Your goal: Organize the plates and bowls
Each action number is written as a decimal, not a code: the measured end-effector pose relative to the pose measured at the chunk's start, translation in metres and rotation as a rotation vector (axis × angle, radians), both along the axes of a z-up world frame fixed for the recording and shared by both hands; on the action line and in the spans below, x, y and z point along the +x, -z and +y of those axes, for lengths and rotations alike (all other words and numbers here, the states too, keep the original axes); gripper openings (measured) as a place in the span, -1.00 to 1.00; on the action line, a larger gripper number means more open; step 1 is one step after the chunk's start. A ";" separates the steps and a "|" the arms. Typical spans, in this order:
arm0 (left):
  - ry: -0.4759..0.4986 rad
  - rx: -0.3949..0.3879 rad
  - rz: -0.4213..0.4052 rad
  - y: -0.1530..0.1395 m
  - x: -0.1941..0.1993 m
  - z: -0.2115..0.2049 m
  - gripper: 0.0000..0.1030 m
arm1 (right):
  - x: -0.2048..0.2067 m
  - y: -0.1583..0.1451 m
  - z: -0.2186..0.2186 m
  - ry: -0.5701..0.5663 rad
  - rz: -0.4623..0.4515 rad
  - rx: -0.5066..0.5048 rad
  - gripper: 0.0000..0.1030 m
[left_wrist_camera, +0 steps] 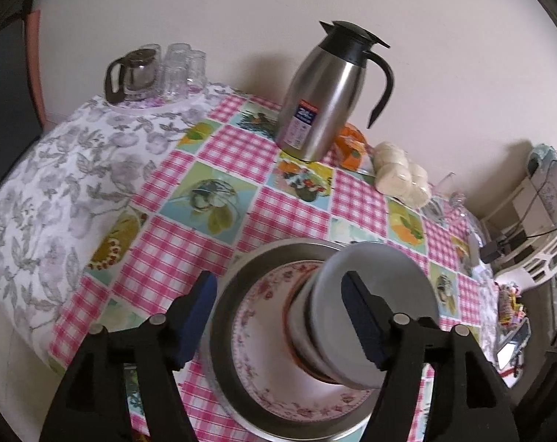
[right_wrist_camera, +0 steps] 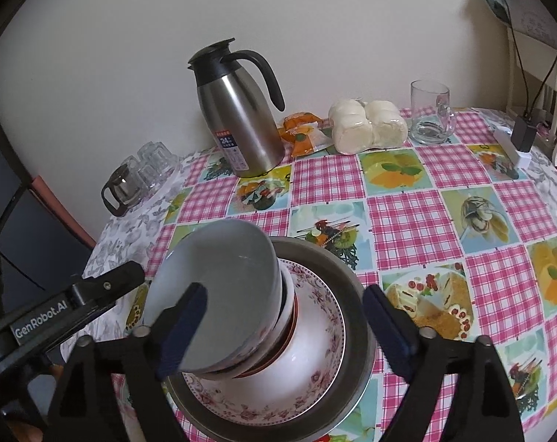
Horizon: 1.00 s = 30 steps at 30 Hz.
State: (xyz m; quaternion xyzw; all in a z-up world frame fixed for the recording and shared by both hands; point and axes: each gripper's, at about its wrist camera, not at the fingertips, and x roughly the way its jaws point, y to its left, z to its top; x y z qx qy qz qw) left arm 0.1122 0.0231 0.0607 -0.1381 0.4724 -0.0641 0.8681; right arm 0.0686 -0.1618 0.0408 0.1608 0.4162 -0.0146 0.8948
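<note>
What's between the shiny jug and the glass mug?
In the right wrist view, an orange snack packet and wrapped white buns lie between the steel jug and glass mug.

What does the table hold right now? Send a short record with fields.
stack base: round metal pan on the pink checked tablecloth
in pan: white floral-rimmed plate
on plate: nested white bowls, top white bowl tilted
left gripper: open, fingers either side of the stack
right gripper: open, empty
behind stack: steel thermos jug with black handle, upright
near wall: wrapped white buns, clear glass mug
</note>
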 end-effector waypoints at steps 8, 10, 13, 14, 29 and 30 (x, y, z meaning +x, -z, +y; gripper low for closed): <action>-0.051 0.052 0.004 0.008 -0.011 0.014 0.67 | -0.010 0.002 -0.003 0.015 -0.012 -0.010 1.00; -0.057 0.067 0.004 0.011 -0.017 0.018 0.76 | -0.015 0.002 -0.004 0.019 -0.015 -0.014 1.00; -0.058 0.098 0.002 0.015 -0.025 0.021 0.88 | -0.024 0.001 -0.005 0.019 -0.027 -0.020 1.00; -0.057 0.113 0.006 0.016 -0.028 0.022 0.88 | -0.027 0.001 -0.006 0.019 -0.030 -0.023 1.00; 0.017 0.227 0.025 0.035 -0.074 0.012 0.88 | -0.069 0.010 -0.014 0.032 -0.003 -0.077 1.00; 0.021 0.232 0.031 0.036 -0.076 0.010 0.88 | -0.072 0.012 -0.015 0.030 0.001 -0.080 1.00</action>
